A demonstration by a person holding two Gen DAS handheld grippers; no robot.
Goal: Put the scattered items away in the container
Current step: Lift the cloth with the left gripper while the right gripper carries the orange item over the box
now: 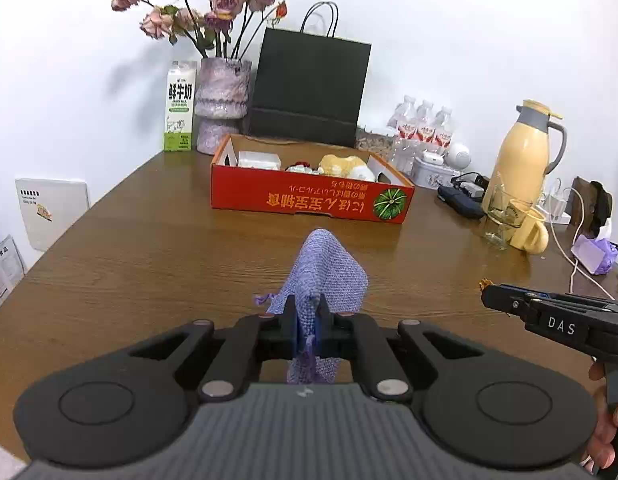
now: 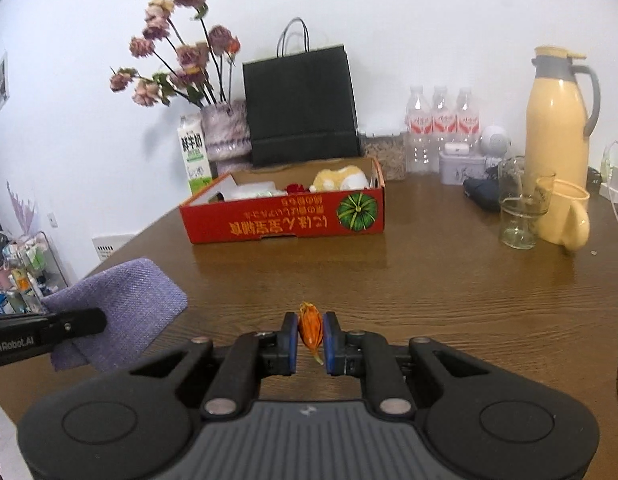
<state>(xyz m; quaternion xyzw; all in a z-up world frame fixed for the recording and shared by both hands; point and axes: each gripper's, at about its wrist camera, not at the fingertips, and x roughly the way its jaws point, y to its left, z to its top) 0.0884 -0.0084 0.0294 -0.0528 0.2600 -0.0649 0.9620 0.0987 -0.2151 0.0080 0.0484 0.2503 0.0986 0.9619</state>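
Together, two hand-held grippers carried the last loose items toward the box. The left gripper (image 1: 305, 320) was clamped on a folded lilac woven cloth pouch (image 1: 323, 268), pinched at its bunched drawstring end so the body stood up clear of the brown wood-grain desk (image 1: 149, 248). The right gripper (image 2: 311, 336) was closed on a small orange dried flower bud (image 2: 310, 326), held lightly between the blue pads, its stem hanging below; such a brittle thing likely called for that narrow, gentle pinch.

Both tools pointed at the open red cardboard box with a green pumpkin print (image 1: 309, 200), which sat toward the desk's far edge, in front of a black paper carrier bag (image 1: 309, 88). A yellow plush toy (image 1: 343, 166) and a white packet (image 1: 259, 160) already lay inside. Neither held item had reached the box; each hung over bare desk nearer the front edge. A yellow thermos jug (image 1: 523, 156) stood at the right edge, well apart.
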